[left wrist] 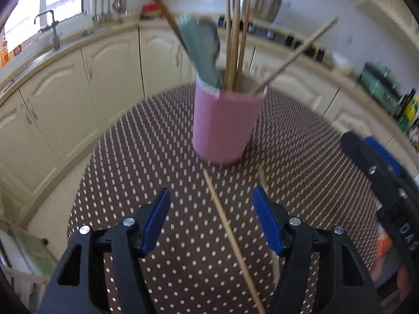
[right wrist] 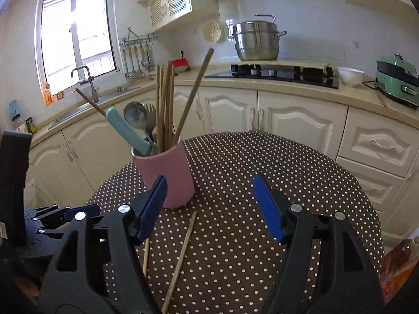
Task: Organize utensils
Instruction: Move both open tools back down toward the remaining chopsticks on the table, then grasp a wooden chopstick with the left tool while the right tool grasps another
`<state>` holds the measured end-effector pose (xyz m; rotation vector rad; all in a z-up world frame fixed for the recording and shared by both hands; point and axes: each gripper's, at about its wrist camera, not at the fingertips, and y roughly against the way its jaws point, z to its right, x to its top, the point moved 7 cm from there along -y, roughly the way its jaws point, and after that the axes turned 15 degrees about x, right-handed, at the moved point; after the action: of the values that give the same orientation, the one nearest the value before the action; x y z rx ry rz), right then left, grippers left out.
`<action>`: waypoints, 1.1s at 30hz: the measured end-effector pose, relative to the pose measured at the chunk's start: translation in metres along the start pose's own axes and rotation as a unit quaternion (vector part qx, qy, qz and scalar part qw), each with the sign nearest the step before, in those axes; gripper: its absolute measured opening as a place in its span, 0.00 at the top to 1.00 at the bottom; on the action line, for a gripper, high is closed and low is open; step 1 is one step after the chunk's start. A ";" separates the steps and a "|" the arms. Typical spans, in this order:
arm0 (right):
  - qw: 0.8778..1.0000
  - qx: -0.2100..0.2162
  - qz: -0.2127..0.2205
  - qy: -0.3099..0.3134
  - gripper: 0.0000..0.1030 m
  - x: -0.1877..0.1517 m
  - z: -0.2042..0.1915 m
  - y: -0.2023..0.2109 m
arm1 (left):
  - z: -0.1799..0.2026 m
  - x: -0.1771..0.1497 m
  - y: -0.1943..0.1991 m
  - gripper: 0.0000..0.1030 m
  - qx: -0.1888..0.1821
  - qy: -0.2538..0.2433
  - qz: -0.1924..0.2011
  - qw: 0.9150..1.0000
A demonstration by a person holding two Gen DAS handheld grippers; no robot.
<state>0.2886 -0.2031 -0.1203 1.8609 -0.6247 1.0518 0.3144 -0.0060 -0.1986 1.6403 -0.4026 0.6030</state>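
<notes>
A pink utensil holder (left wrist: pixel 225 125) (right wrist: pixel 167 175) stands on the round table with the brown polka-dot cloth (left wrist: pixel 146 157) (right wrist: pixel 275 178). It holds several wooden chopsticks (right wrist: pixel 163 104), a teal-handled utensil (right wrist: pixel 125 130), a spoon and a fork. Two loose chopsticks lie on the cloth in front of it: one (left wrist: pixel 230 235) (right wrist: pixel 180 259) between the fingers of each gripper in its own view, the other (left wrist: pixel 264 180) (right wrist: pixel 146 253) beside a finger. My left gripper (left wrist: pixel 210 191) is open above the cloth and holds nothing. My right gripper (right wrist: pixel 209 179) is open too, just right of the holder.
Cream cabinets (right wrist: pixel 288 120) and a counter curve round the table's far side. A sink with a tap (right wrist: pixel 86 78) is at the left. A steel pot (right wrist: pixel 255 40) sits on the hob, with a white bowl (right wrist: pixel 351 76) and a green appliance (right wrist: pixel 396 83) at the right.
</notes>
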 end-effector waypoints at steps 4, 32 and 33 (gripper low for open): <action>0.999 -0.004 -0.029 -0.013 0.34 -0.016 0.009 -0.006 | 0.010 -0.012 -0.020 0.38 -0.003 -0.016 -0.042 0.999; 0.956 0.038 -0.291 -0.012 0.40 -0.087 -0.023 -0.069 | -0.015 -0.037 -0.039 0.95 -0.020 -0.034 -0.065 0.997; 0.953 0.034 -0.301 -0.005 0.49 -0.089 -0.024 -0.070 | -0.016 -0.037 -0.037 0.95 -0.023 -0.032 -0.063 0.997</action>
<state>0.2859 -0.1478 -0.2221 1.9345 -0.0048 0.6621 0.3034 0.0132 -0.2492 1.6307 -0.3539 0.4445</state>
